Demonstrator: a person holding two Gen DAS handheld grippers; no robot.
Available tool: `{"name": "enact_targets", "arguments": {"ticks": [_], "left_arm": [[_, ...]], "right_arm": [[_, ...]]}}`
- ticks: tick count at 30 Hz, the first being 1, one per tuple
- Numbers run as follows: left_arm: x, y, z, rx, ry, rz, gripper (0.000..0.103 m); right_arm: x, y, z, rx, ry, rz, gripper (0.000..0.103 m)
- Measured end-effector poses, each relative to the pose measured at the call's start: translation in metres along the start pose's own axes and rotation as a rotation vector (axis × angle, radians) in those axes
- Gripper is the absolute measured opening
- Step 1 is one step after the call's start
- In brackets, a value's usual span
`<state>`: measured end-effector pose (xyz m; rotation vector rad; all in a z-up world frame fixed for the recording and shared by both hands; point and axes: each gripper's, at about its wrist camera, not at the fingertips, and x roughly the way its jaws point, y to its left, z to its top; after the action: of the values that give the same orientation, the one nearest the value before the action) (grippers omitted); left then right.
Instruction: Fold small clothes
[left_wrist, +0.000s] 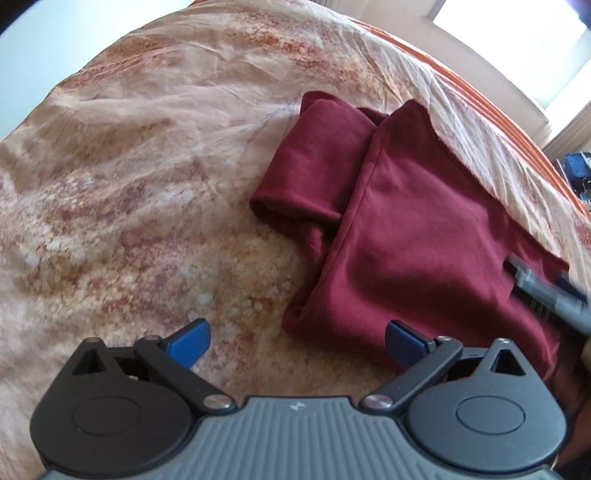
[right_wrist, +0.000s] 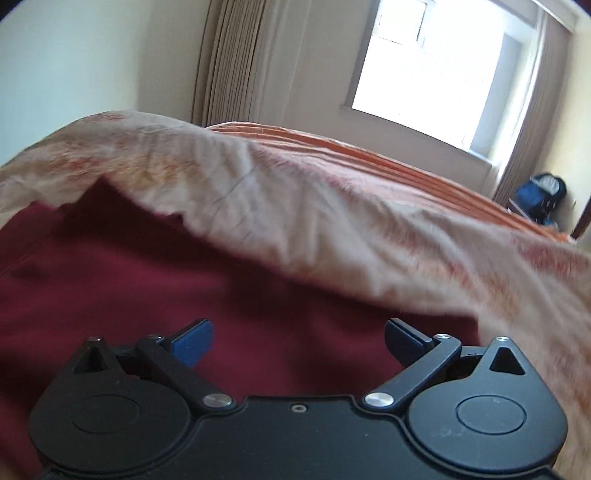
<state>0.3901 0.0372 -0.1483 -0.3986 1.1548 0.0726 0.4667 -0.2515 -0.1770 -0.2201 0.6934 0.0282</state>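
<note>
In the left wrist view, the left gripper stands with its jaws spread wide and nothing between them, its blue fingertips hanging over the bed, which is covered by a wrinkled cream sheet with rust-coloured mottling. A maroon garment lies partly folded on the bed toward its right edge, just beyond the right fingertip; a folded sleeve sticks out from its left side toward the middle of the bed, and the body of the garment forms a smooth flat panel. At the right border of this view a blurred grey and blue part of the right gripper sits over the garment's right side. Past the bed's far edge an orange striped cover shows, with a bright window behind it. In the right wrist view, the right gripper is likewise wide open and empty, low over the maroon garment, which fills the lower left of the view. Beyond it the cream sheet rises in blurred folds, then the orange striped cover along the bed's far edge. Behind stand beige curtains, the window, and a blue bag in the room's far right corner.
</note>
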Motion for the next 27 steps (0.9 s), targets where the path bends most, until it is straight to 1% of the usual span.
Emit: {"name": "enact_targets", "arguments": {"ticks": [2,4,7,11,14,18,20,23,27], "left_arm": [[0.002,-0.001,0.001,0.003,0.009,0.007,0.102],[0.004,-0.003,0.004,0.011,0.016,0.018,0.102],[0.006,-0.004,0.006,0.004,0.018,0.015,0.102],[0.008,-0.004,0.011,-0.005,0.006,-0.021,0.102],[0.012,-0.007,0.015,0.013,0.002,-0.024,0.102],[0.017,-0.009,0.018,0.021,0.002,-0.025,0.102],[0.018,-0.009,0.019,0.023,0.005,-0.024,0.102],[0.019,-0.008,0.018,0.026,0.005,-0.025,0.102],[0.018,-0.008,0.018,0.035,0.005,-0.019,0.102]], "right_arm": [[-0.006,0.016,-0.022,-0.056,0.015,-0.007,0.102],[0.005,0.026,-0.033,-0.118,0.029,-0.029,0.102],[0.025,0.017,-0.023,-0.059,0.028,-0.044,0.102],[0.047,0.009,0.002,-0.087,-0.017,-0.095,0.102],[0.063,0.004,0.016,-0.098,-0.039,-0.111,0.102],[0.075,0.004,0.014,-0.104,-0.015,-0.105,0.102],[0.071,0.006,0.006,-0.106,-0.003,-0.110,0.102],[0.057,0.009,-0.002,-0.070,-0.004,-0.105,0.102],[0.023,0.014,-0.017,-0.063,-0.036,-0.114,0.102]]}}
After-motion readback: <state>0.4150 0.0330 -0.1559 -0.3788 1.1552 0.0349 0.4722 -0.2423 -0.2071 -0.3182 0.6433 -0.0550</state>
